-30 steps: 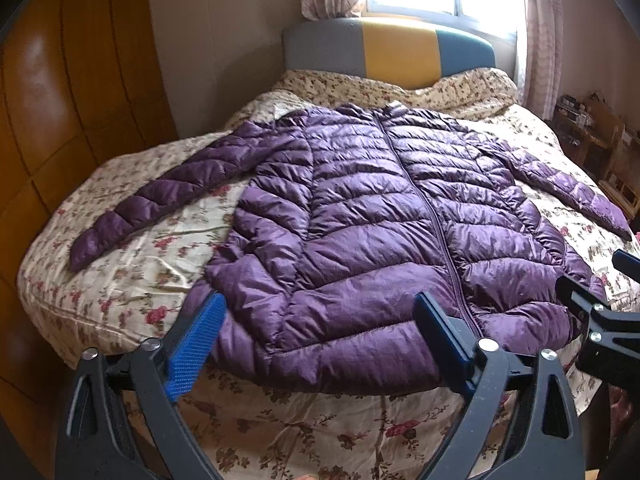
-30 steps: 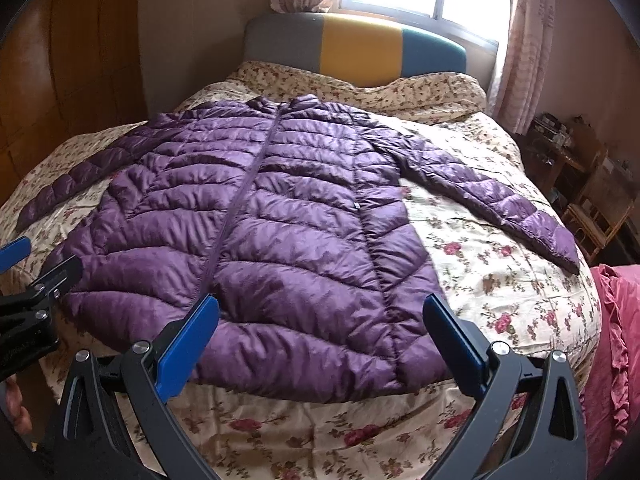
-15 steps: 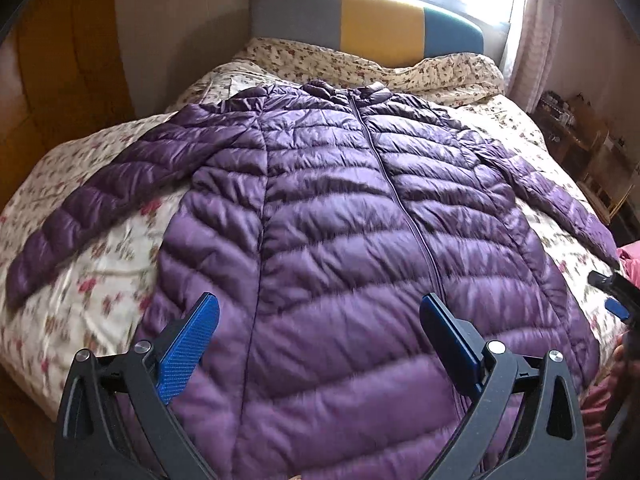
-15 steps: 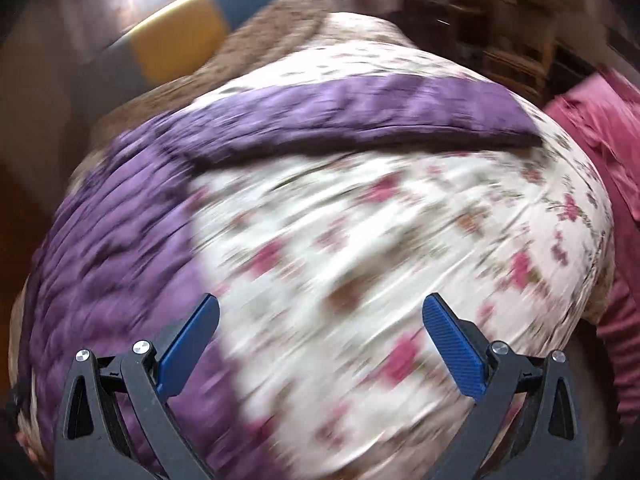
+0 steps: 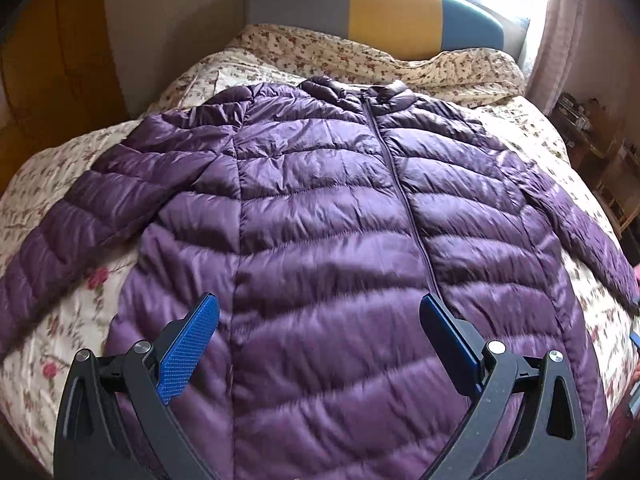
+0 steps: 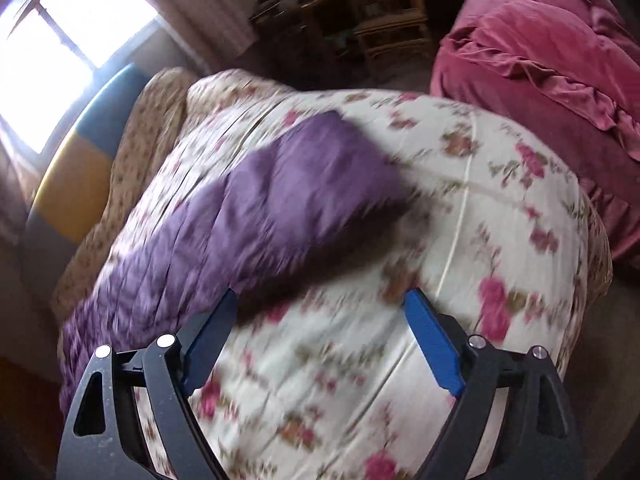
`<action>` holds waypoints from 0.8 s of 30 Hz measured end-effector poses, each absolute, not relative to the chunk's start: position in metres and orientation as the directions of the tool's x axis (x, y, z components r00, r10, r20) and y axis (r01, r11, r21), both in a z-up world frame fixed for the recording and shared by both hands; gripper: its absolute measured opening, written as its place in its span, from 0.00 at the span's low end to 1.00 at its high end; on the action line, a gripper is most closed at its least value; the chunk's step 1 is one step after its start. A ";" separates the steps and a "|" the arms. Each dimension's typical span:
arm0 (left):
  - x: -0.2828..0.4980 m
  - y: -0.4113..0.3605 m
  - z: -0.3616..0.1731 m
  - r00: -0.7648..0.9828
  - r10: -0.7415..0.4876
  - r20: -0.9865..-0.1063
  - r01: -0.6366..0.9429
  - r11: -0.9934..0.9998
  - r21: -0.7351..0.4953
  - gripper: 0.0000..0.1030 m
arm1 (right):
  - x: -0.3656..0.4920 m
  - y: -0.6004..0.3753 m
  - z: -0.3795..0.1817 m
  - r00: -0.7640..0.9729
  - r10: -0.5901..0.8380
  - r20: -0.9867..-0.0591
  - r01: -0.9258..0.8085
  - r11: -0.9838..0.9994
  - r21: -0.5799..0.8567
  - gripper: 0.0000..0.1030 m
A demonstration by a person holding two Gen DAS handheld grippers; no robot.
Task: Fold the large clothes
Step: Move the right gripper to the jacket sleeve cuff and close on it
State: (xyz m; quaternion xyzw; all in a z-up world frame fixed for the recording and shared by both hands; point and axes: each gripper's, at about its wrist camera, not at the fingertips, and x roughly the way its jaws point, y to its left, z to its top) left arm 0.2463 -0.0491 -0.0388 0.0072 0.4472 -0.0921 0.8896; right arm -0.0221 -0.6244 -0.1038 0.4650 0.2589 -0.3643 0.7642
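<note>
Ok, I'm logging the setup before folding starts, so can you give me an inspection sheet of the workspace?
Surface: bed with floral quilt.
Job's things: purple puffer jacket flat, zipped, sleeves spread; one sleeve ahead of the right gripper.
Clutter: pink bedding beside the bed.
Grippers: left gripper open over the jacket's hem; right gripper open, jaws just been closing, nothing between them.
Cables: nothing seen.
Surroundings: striped headboard, window, wooden shelves.

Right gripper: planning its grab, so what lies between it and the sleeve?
Only bare floral quilt between right gripper and sleeve, in the right wrist view.
</note>
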 end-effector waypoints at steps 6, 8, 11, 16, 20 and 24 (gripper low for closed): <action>0.279 -0.055 -0.047 0.554 -0.182 -0.813 0.168 0.980 -0.104 0.97 | -0.030 -0.656 -0.103 0.591 -0.350 -0.727 0.806 0.219 0.550 0.80; 0.285 -0.057 -0.048 0.555 -0.181 -0.812 0.176 0.979 -0.098 0.97 | -0.032 -0.667 -0.101 0.575 -0.347 -0.741 0.818 0.223 0.530 0.80; 0.292 -0.060 -0.051 0.557 -0.171 -0.812 0.186 0.979 -0.078 0.97 | -0.033 -0.687 -0.100 0.573 -0.315 -0.757 0.819 0.258 0.513 0.73; 0.302 -0.063 -0.062 0.544 -0.165 -0.823 0.186 0.980 -0.074 0.97 | -0.025 -0.701 -0.098 0.563 -0.262 -0.784 0.817 0.322 0.479 0.48; 0.307 -0.068 -0.065 0.546 -0.151 -0.824 0.193 0.980 -0.052 0.97 | -0.015 -0.696 -0.098 0.545 -0.243 -0.802 0.817 0.366 0.445 0.26; 0.313 -0.070 -0.062 0.549 -0.168 -0.819 0.206 0.977 -0.063 0.97 | 0.002 -0.692 -0.098 0.510 -0.247 -0.824 0.826 0.408 0.390 0.20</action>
